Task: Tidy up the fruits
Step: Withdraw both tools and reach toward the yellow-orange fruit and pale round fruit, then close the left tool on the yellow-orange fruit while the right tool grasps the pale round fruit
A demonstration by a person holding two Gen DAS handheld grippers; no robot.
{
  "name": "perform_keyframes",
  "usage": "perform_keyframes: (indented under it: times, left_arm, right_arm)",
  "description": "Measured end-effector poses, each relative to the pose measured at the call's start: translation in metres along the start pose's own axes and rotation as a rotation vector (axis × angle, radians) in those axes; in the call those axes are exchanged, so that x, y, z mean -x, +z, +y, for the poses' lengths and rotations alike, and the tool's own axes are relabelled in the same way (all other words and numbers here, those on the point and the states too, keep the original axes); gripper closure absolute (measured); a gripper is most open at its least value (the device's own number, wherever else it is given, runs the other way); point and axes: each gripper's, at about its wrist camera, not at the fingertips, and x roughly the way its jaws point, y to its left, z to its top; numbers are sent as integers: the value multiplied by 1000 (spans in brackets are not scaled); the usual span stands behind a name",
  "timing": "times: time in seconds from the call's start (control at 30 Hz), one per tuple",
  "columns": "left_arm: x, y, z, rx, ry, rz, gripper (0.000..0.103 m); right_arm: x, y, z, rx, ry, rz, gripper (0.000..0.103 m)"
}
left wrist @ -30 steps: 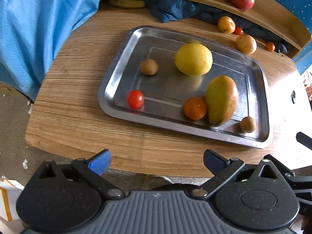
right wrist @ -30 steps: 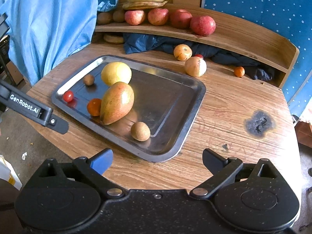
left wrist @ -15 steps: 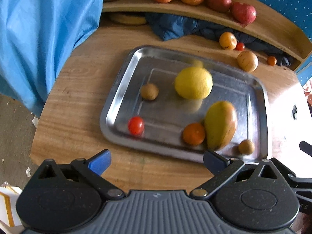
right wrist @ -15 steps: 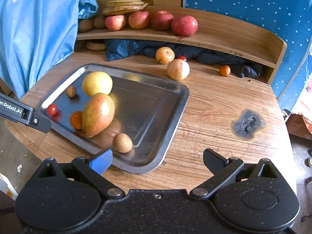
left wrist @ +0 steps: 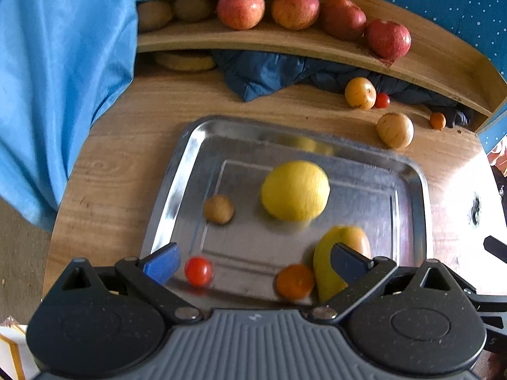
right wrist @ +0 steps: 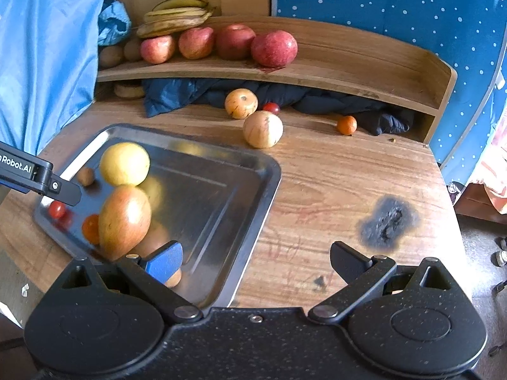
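Note:
A steel tray [left wrist: 187,161] [right wrist: 253,196] on the round wooden table holds a yellow round fruit [left wrist: 295,190] [right wrist: 124,164], a mango [left wrist: 326,266] [right wrist: 124,221], a small orange [left wrist: 294,281], a cherry tomato [left wrist: 198,270] [right wrist: 57,209] and a small brown fruit [left wrist: 218,209]. My left gripper [left wrist: 253,261] is open and empty over the tray's near edge. My right gripper [right wrist: 255,258] is open and empty over the tray's right edge. Loose fruits lie behind the tray: two tan round ones [right wrist: 240,103] [right wrist: 263,129], a tomato [right wrist: 271,107], a small orange [right wrist: 346,125].
A curved wooden shelf [right wrist: 348,72] at the back holds several red apples [right wrist: 274,48], bananas [right wrist: 174,15] and kiwis. Dark blue cloth [right wrist: 177,95] lies under the shelf. A blue curtain [left wrist: 57,63] hangs at the left. A black burn mark [right wrist: 388,220] is on the table's right.
Both grippers have moved forward toward the tray and shelf. Tray fruits now sit closer to the fingers. Both stay open. No fruit has moved.

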Motion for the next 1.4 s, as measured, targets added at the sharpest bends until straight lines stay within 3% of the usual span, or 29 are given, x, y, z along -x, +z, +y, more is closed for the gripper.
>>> perform_keyframes:
  times: [0.67, 1.4]
  left_arm:
    - [-41, 71, -37, -111, -77, 1, 1]
    - [-84, 126, -59, -146, -179, 40, 1]
  right_arm:
    - [-44, 37, -20, -76, -43, 23, 3]
    - [-92, 80, -17, -75, -62, 53, 3]
